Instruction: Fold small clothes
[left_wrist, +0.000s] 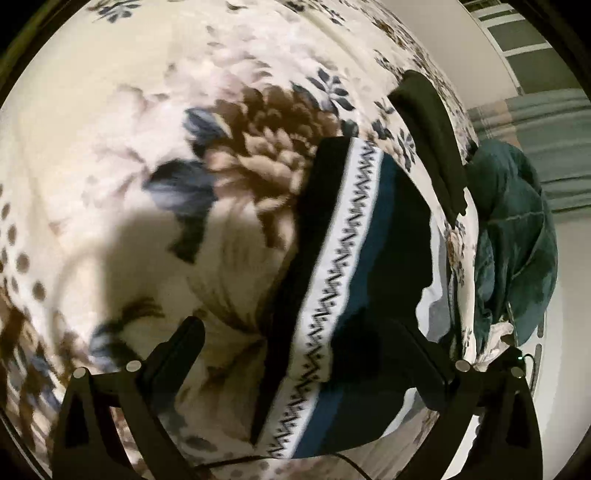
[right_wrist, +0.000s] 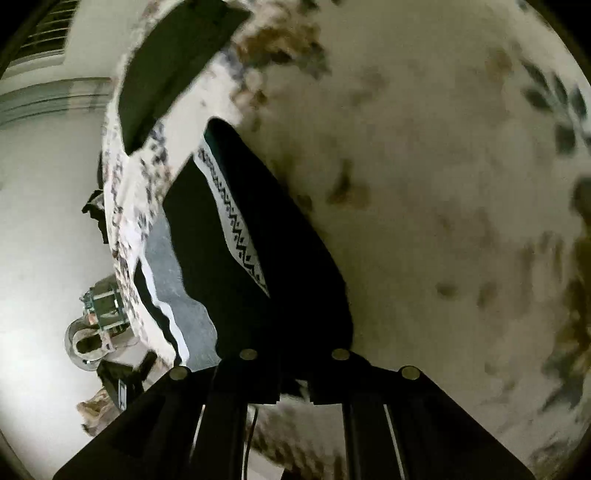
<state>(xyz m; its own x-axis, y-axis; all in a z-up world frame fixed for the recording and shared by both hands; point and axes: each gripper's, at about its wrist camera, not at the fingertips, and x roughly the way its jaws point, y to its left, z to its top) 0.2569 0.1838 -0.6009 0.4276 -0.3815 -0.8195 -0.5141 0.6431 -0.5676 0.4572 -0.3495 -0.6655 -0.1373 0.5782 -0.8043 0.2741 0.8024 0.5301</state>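
Left wrist view: the left gripper (left_wrist: 306, 343) stands fully spread, nothing between its fingers (left_wrist: 181, 347). It hangs over a floral blanket (left_wrist: 129, 129), cream with brown and blue blooms, that covers the bed. The dark garment (left_wrist: 369, 240), navy with a white zigzag-patterned band (left_wrist: 343, 251), lies on the blanket near the bed's right edge, running from the gripper's right finger up toward mid-frame. The right finger overlaps the garment's lower part; contact cannot be told. A folded black cloth (left_wrist: 428, 136) lies farther along the same edge, apart from the garment. A teal quilted throw (left_wrist: 517, 236) hangs off the bed's edge beyond it. A grey patch of fabric (left_wrist: 436, 295) shows beside the garment at the edge.

Right wrist view: the right gripper (right_wrist: 293, 384) has its fingers drawn close together, clenched on the near end of the dark garment (right_wrist: 288, 258), which stretches away from the fingertips along the bed's left edge. The patterned band (right_wrist: 236, 218) faces up. The black cloth (right_wrist: 173, 62) lies beyond, near the far left edge. On the floor left of the bed: a small metallic object (right_wrist: 85, 339), blurred.
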